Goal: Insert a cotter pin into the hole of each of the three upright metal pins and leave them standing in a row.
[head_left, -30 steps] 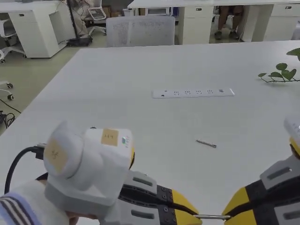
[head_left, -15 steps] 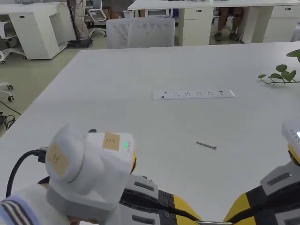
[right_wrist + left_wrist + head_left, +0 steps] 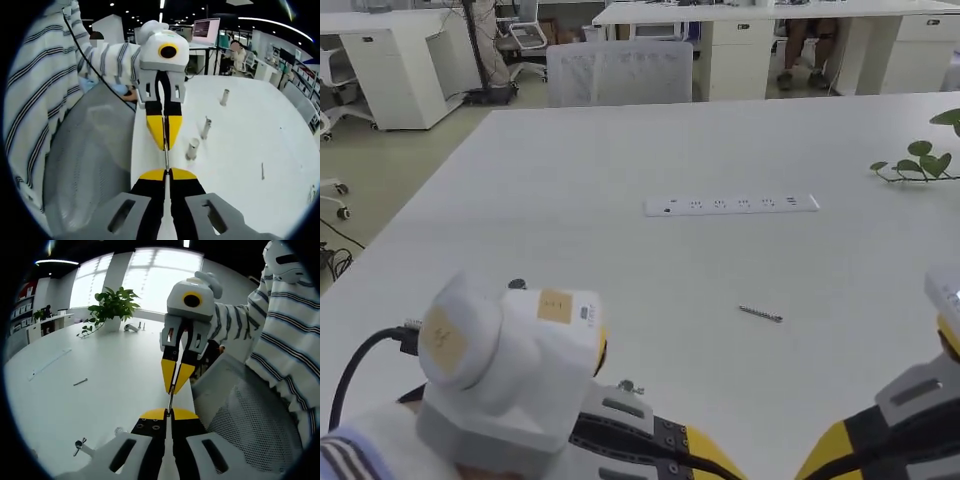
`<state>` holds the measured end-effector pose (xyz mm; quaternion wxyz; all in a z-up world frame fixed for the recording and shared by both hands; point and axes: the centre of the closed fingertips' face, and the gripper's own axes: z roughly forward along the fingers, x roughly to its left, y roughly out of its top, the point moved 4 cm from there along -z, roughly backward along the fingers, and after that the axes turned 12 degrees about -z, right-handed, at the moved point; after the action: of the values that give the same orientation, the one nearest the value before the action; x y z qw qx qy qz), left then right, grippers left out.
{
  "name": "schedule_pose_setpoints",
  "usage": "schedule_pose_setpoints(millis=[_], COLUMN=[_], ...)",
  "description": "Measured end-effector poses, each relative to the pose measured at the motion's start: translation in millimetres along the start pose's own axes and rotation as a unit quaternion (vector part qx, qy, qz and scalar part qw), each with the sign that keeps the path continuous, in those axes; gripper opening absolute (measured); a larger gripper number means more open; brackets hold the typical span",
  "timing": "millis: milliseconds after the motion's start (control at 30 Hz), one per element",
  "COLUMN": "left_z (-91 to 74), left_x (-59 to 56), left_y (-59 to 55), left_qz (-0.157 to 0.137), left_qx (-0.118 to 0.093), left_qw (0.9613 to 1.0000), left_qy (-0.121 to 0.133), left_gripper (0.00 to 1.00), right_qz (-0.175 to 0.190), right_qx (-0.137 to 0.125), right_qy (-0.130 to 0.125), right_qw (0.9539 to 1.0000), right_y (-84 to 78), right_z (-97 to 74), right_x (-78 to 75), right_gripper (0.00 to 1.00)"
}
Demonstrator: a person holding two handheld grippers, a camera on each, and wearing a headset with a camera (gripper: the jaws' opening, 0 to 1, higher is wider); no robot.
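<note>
Both grippers face each other tip to tip over the near table edge, each shut on one end of the same thin cotter pin [image 3: 165, 157]. In the left gripper view my left gripper [image 3: 170, 412] holds the cotter pin [image 3: 170, 401] from below and the right gripper [image 3: 176, 385] holds it from above. In the right gripper view my right gripper [image 3: 166, 172] meets the left gripper [image 3: 164, 144]. Three upright metal pins [image 3: 224, 97] [image 3: 205, 128] [image 3: 192, 148] stand in a loose row on the white table beside them. A loose cotter pin [image 3: 760, 314] lies mid-table.
A white power strip [image 3: 730, 204] lies across the table's middle, and a trailing plant [image 3: 918, 158] sits at the right edge. A grey mesh chair [image 3: 85, 165] is under the grippers off the table's edge. Desks and chairs stand beyond the far side.
In the head view both grippers sit a little lower and the held pin between them has dropped below the picture's bottom edge. The loose cotter pin has not moved.
</note>
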<state>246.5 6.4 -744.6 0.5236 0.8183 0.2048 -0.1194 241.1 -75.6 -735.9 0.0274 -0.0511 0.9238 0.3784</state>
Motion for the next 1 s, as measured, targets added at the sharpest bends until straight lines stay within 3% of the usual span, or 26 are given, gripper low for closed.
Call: schedule_pose_setpoints(millis=[267,667,833,1000], left_z=[-1.2,-1.6,-7.3,-16.3], left_x=[-0.3,5.0,11.4,21.9], left_y=[-1.5,-5.4,-6.3,-5.4], left_qz=[-0.001,0.004,0.009,0.012], left_qx=[-0.005,-0.004,-0.006,-0.020], left_qw=[1.0000,0.9998,0.9992,0.9973], left_qy=[-0.001,0.016,0.037,0.069], left_gripper=[0.02,0.17,0.22,0.27], right_qz=[0.015,0.027,0.037,0.046], right_qx=[-0.020,-0.021,-0.018,-0.010], right_qy=[-0.002,-0.013,-0.021,-0.029], right_qw=[0.9997,0.9993,0.9990,0.9985], right_y=[3.3,-0.8,-3.8,-8.2], right_z=[2.1,3.9,5.2,7.8], right_x=[1.8,1.3,-1.0,-2.6], right_gripper=[0.02,0.02,0.03,0.03])
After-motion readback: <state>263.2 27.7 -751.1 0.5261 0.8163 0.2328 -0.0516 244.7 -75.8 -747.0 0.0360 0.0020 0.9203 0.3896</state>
